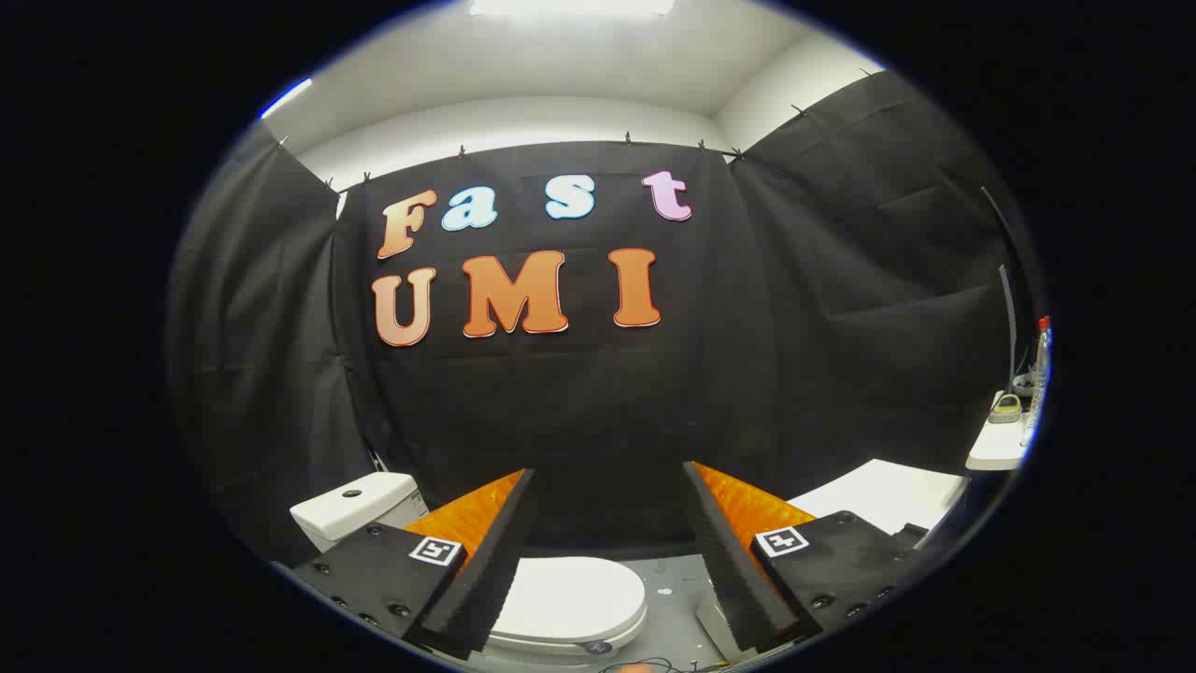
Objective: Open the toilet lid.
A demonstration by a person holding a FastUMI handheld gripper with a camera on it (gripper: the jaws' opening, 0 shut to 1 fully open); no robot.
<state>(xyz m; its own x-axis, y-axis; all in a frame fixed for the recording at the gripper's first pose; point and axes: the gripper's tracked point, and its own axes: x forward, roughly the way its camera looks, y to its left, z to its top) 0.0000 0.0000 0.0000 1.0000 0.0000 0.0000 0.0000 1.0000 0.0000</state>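
A white toilet stands low ahead, its lid (568, 596) lying flat and closed over the bowl. Its white tank (355, 506) rises behind the left finger, against the black cloth wall. My gripper (607, 477) hovers above and in front of the toilet, fingers spread wide apart with nothing between them. The lid shows in the gap beneath the fingers, closer to the left finger (486, 561) than to the right finger (733, 561). Neither finger touches the toilet.
A white table (883, 495) sits beyond the right finger. Further right, a white shelf (998, 453) carries a clear bottle (1037, 374) with a red cap and a small object. Grey floor (673, 598) lies beside the toilet, with thin cables near the bottom.
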